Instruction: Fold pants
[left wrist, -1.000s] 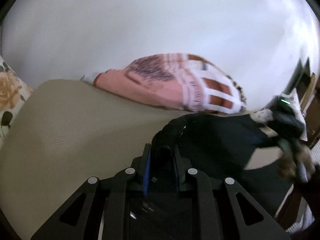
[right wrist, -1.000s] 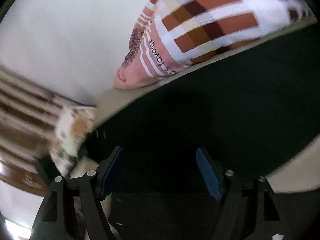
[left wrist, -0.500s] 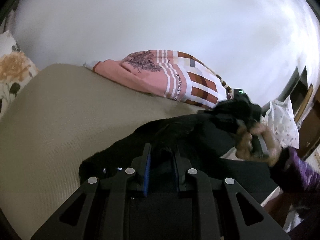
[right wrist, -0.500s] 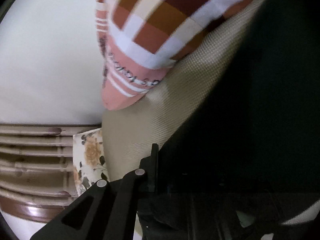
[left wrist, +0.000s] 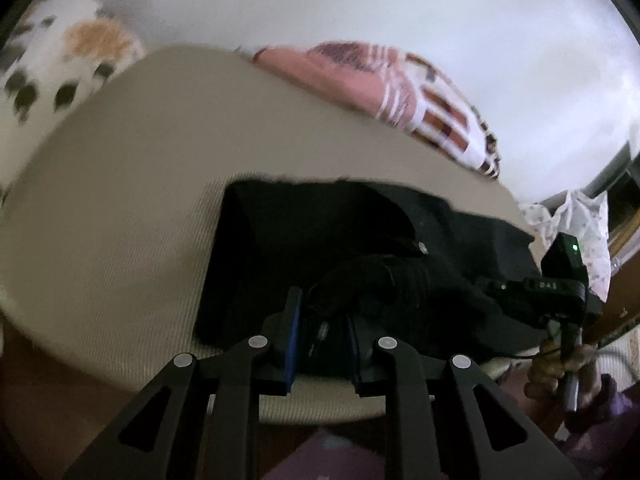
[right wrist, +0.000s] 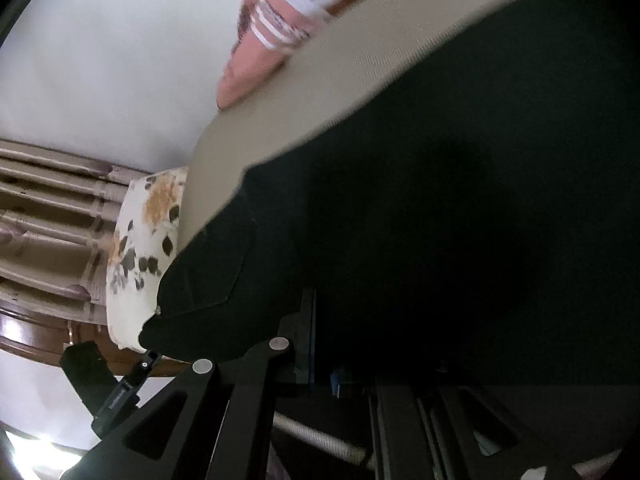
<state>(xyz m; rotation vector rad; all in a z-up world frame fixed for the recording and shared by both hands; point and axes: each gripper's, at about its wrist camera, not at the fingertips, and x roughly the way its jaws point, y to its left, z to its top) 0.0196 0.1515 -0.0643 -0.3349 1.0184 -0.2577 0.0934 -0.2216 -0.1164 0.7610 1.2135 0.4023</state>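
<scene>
Black pants (left wrist: pixel 320 236) lie spread on a beige bed cover (left wrist: pixel 120 208). My left gripper (left wrist: pixel 322 320) is shut on a bunched edge of the pants at the near side of the bed. My right gripper (right wrist: pixel 344 344) is shut on the pants (right wrist: pixel 440 200), which fill most of the right wrist view; its fingers are mostly hidden by dark cloth. The right gripper's body also shows in the left wrist view (left wrist: pixel 560 280) at the right edge of the pants.
A pink and checked pillow (left wrist: pixel 400 88) lies at the far side against a white wall. A floral pillow (left wrist: pixel 60 64) is at the far left. A wooden headboard (right wrist: pixel 48 216) and a white patterned bag (left wrist: pixel 576 224) stand beside the bed.
Both grippers pulled the pants toward the near edge of the bed. The pants went from a bunched heap to a flatter spread shape. The right gripper closed on the cloth.
</scene>
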